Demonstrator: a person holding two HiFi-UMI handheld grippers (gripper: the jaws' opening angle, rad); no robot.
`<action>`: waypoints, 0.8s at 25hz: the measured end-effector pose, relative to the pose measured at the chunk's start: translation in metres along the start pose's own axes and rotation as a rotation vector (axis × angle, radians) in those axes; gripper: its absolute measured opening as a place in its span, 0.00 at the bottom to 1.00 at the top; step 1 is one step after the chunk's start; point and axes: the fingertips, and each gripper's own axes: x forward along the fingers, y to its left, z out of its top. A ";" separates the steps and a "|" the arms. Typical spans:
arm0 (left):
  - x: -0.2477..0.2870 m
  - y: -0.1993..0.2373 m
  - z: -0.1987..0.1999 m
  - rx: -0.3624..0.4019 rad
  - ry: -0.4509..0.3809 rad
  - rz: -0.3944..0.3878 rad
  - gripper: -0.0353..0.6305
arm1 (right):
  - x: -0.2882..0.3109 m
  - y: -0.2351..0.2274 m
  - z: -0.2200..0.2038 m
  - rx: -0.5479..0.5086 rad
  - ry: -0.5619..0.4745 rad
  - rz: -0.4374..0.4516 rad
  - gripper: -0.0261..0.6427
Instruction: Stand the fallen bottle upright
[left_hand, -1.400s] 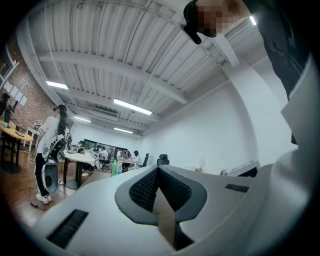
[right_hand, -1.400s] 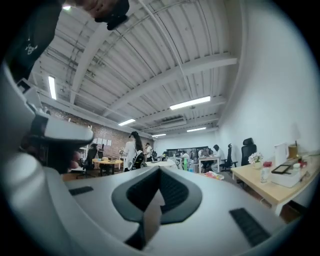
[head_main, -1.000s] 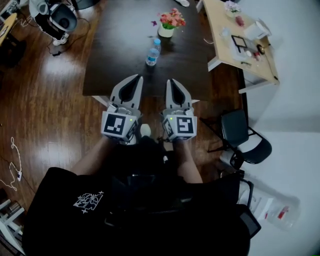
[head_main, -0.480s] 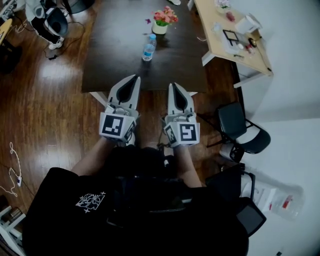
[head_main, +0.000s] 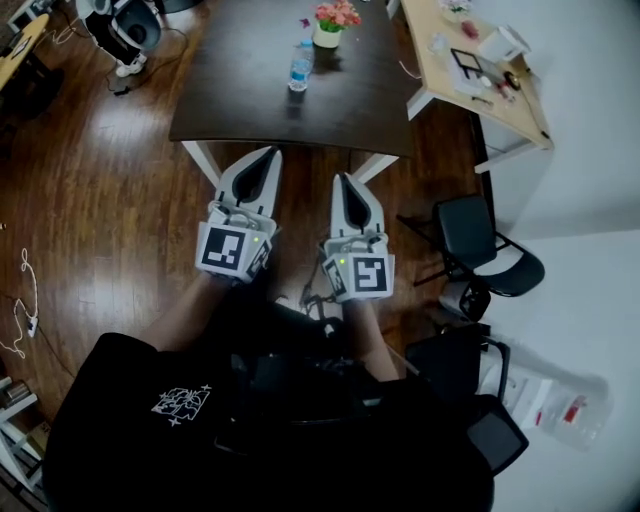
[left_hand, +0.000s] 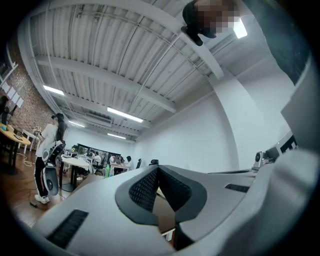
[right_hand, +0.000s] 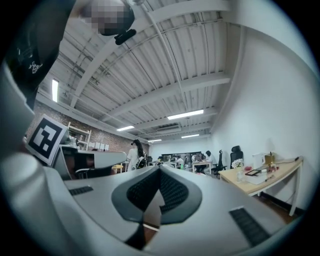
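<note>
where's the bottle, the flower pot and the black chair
bottle (head_main: 299, 70), head view, its label
flower pot (head_main: 327, 38), head view, white pot wall
black chair (head_main: 468, 232), head view, its seat

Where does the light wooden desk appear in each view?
Head view: top right, light wooden desk beside the dark table.
Left gripper view: not in it.
Right gripper view: lower right, against the white wall.
Shared landmark: left gripper's marker cube, in head and right gripper views.

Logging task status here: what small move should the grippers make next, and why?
Probably just lower both and stop. The bottle already seems to stand upright on the dark table beside the flower pot, and the left gripper and right gripper are shut, empty, over the floor short of the table.
</note>
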 end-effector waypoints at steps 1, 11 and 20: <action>-0.009 -0.008 0.000 0.002 0.006 0.005 0.05 | -0.010 0.003 -0.001 0.004 0.000 0.004 0.06; -0.101 -0.071 0.008 0.014 0.026 0.020 0.05 | -0.098 0.041 0.008 0.008 -0.025 0.027 0.06; -0.133 -0.082 0.032 0.003 -0.012 -0.011 0.05 | -0.123 0.073 0.027 -0.003 -0.056 0.007 0.06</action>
